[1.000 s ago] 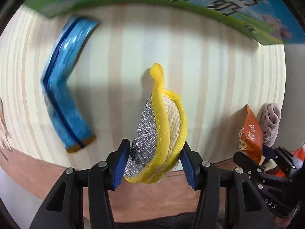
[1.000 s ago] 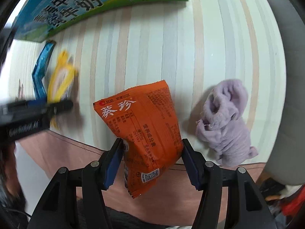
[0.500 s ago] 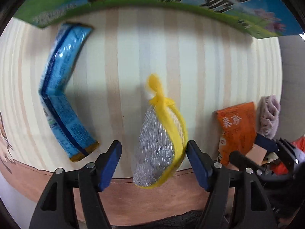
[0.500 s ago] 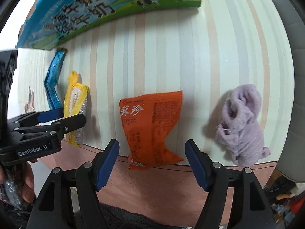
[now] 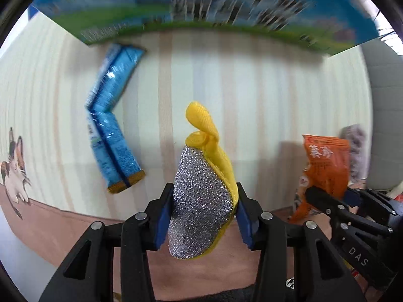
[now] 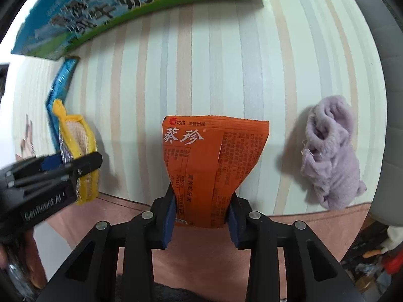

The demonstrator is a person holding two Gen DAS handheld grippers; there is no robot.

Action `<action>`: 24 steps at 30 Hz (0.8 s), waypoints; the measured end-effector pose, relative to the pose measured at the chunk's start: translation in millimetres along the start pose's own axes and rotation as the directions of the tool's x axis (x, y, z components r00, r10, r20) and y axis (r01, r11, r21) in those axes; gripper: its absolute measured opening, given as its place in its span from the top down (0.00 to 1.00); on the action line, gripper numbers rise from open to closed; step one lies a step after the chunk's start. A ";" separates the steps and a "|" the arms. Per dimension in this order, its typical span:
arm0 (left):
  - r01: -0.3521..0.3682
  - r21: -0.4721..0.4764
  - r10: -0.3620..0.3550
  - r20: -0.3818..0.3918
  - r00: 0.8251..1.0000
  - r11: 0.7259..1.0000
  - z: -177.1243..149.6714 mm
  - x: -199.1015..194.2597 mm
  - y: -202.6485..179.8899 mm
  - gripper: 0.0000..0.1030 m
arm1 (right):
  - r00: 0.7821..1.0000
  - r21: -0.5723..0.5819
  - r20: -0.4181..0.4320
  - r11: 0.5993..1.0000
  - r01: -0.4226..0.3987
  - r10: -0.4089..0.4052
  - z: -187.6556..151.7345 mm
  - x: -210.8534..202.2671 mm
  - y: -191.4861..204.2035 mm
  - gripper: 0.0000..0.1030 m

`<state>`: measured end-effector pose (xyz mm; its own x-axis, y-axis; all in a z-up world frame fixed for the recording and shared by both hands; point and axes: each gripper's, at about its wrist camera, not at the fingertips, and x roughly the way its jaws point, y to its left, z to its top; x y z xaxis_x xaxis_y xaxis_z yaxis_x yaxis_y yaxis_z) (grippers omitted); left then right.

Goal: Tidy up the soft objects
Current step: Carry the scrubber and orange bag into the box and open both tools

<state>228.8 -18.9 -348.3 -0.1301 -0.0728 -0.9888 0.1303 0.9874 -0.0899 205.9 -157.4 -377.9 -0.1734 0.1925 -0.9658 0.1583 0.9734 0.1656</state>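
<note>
A yellow-edged scrub sponge with a silver glitter face stands between the blue pads of my left gripper. The jaws are closing and the pads press its sides. It also shows in the right wrist view as the sponge, held in the left gripper. My right gripper is closing too, pinching the lower end of an orange snack packet that stands upright over the table's front edge. A bent blue packet lies flat to the left. At the far right lies a crumpled purple fluffy cloth.
A large blue and green milk carton box stands along the back of the striped tablecloth. The brown hem of the cloth runs along the near edge. A grey chair is at the right.
Half a second ago both grippers stood open around the sponge and the orange packet lying on the table. Both have shut on them again, and the sponge has come up off the cloth.
</note>
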 end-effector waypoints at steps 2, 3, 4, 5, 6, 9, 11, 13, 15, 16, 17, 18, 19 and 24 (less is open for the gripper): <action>0.039 -0.008 -0.039 0.060 0.997 0.999 -0.1 -36.3 2.8 0.59 | 0.999 0.005 0.032 0.999 -0.033 0.033 -2.5 -22.9 0.1 0.65; 0.070 -0.018 -0.068 0.096 0.993 0.997 0.7 -58.0 3.8 0.59 | 0.997 0.002 0.052 0.999 -0.055 0.054 -4.0 -37.0 2.6 0.65; 0.091 -0.023 -0.088 0.122 0.989 0.996 2.0 -73.8 4.7 0.59 | 0.994 -0.004 0.082 0.997 -0.078 0.078 -5.3 -57.3 6.9 0.65; 0.116 -0.027 -0.111 0.156 0.982 0.993 3.5 -94.5 5.4 0.59 | 0.990 -0.014 0.110 0.996 -0.093 0.094 -5.8 -75.2 11.4 0.65; 0.141 -0.030 -0.133 0.185 0.974 0.990 6.7 -112.8 4.3 0.59 | 0.982 -0.029 0.148 0.993 -0.111 0.114 -5.5 -99.4 17.5 0.65; 0.225 -0.032 -0.213 0.218 0.952 0.974 41.0 -158.5 -6.2 0.59 | 0.961 -0.075 0.231 0.988 -0.136 0.150 2.2 -156.1 33.0 0.65; 0.254 -0.043 -0.238 0.231 0.943 0.966 64.3 -179.6 -11.2 0.59 | 0.947 -0.105 0.263 0.982 -0.160 0.182 16.9 -192.7 40.9 0.65; 0.232 -0.052 -0.211 0.259 0.942 0.971 92.4 -195.1 -9.4 0.59 | 0.937 -0.130 0.286 0.977 -0.167 0.198 36.7 -218.0 47.3 0.65; 0.215 -0.072 -0.189 0.269 0.944 0.974 121.2 -199.3 -1.5 0.59 | 0.934 -0.151 0.307 0.979 -0.139 0.180 55.5 -237.7 48.0 0.65; 0.220 -0.083 -0.192 0.256 0.947 0.972 136.1 -197.6 -1.8 0.59 | 0.934 -0.157 0.316 0.980 -0.123 0.168 68.7 -242.4 54.3 0.65; 0.230 -0.107 -0.199 0.240 0.950 0.967 150.9 -190.5 -3.8 0.59 | 0.936 -0.158 0.313 0.980 -0.117 0.162 81.9 -241.9 58.3 0.65; 0.235 -0.120 -0.206 0.210 0.956 0.965 168.0 -181.7 -0.1 0.59 | 0.933 -0.165 0.311 0.977 -0.137 0.183 93.1 -238.6 60.8 0.65; 0.242 -0.141 -0.214 0.186 0.959 0.960 178.6 -163.3 1.6 0.59 | 0.937 -0.157 0.299 0.978 -0.139 0.181 109.4 -233.4 63.2 0.65; 0.235 -0.214 -0.228 0.059 0.972 0.948 233.8 -109.1 6.5 0.58 | 0.965 -0.108 0.212 0.985 -0.136 0.156 177.0 -188.1 71.2 0.65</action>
<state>473.6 -37.4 -268.8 -0.0984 -0.3043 -0.9475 -0.1173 0.9490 -0.2926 421.9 -146.4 -219.7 0.0632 0.3116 -0.9481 0.0743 0.9459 0.3158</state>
